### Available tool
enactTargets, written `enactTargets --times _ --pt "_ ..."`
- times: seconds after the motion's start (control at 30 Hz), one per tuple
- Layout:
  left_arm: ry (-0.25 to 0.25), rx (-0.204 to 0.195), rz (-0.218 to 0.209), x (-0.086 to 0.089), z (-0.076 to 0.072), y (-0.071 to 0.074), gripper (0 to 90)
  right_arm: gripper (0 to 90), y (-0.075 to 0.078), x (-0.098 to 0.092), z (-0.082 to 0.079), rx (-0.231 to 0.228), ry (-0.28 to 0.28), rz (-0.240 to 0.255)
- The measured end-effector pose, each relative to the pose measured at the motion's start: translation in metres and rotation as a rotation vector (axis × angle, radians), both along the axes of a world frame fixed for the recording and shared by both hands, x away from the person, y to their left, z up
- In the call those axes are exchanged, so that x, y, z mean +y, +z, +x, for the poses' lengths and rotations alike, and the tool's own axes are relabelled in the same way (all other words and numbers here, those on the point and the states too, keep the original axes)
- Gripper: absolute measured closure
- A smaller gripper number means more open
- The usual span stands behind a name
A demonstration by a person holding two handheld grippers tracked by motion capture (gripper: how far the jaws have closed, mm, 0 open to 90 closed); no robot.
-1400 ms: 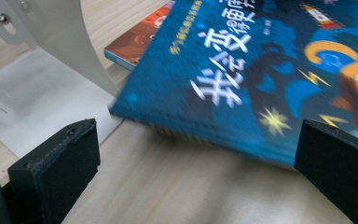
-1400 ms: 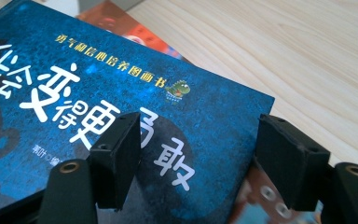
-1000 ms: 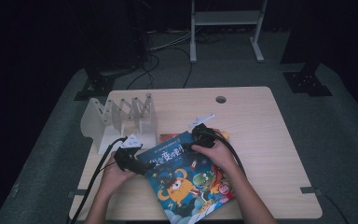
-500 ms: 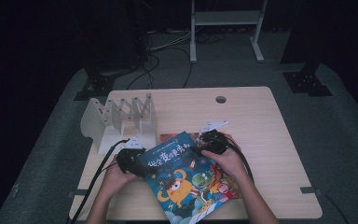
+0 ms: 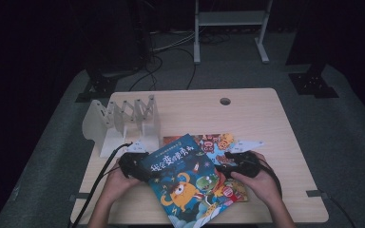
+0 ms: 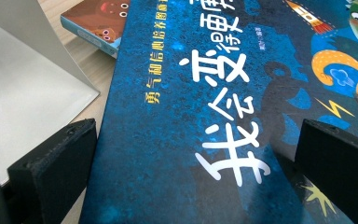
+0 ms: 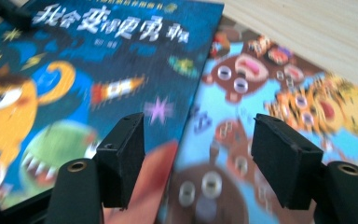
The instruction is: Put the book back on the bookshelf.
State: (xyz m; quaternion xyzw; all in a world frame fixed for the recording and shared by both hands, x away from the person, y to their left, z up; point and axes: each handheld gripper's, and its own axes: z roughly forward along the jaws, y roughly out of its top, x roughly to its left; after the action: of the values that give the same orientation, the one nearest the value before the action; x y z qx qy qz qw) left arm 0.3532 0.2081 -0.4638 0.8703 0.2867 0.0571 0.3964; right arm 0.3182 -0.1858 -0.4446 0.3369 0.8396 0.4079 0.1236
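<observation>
A blue picture book (image 5: 187, 183) with an orange monster on its cover lies skewed on the table, partly over a second book (image 5: 216, 142) with brown and orange animal faces. My left gripper (image 5: 143, 171) is at the blue book's left edge. In the left gripper view its jaws (image 6: 198, 128) stand wide apart over the blue cover (image 6: 191, 93), holding nothing. My right gripper (image 5: 227, 167) is at the blue book's right edge. In the right gripper view its jaws (image 7: 198, 121) are partly apart above the seam between the blue book (image 7: 98, 70) and the animal book (image 7: 270, 93).
A white folding rack (image 5: 123, 121) stands at the back left of the wooden table (image 5: 266, 109), and its flat base (image 6: 23, 93) lies just left of the blue book. A cable hole (image 5: 225, 101) sits near the far edge. Cables (image 5: 100, 178) trail off the left front.
My right gripper has slid from the blue book's top edge to its right side, moving right and nearer the person. The left gripper and both books have stayed put.
</observation>
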Motion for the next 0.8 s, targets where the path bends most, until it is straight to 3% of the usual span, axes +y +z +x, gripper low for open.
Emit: enactTargets --times 0.4,0.73,0.8 --pt "0.001 0.003 -0.001 0.0 0.0 0.0 0.0 30.6 -0.008 -0.035 -0.047 -0.009 -0.014 -0.004" --pt "0.001 0.004 0.001 0.0 0.0 0.0 0.0 30.4 -0.017 -0.049 -0.073 0.0 -0.011 -0.028" --pt "0.003 0.004 -0.002 0.0 0.0 0.0 0.0 30.3 -0.019 -0.051 -0.076 0.004 -0.008 -0.014"
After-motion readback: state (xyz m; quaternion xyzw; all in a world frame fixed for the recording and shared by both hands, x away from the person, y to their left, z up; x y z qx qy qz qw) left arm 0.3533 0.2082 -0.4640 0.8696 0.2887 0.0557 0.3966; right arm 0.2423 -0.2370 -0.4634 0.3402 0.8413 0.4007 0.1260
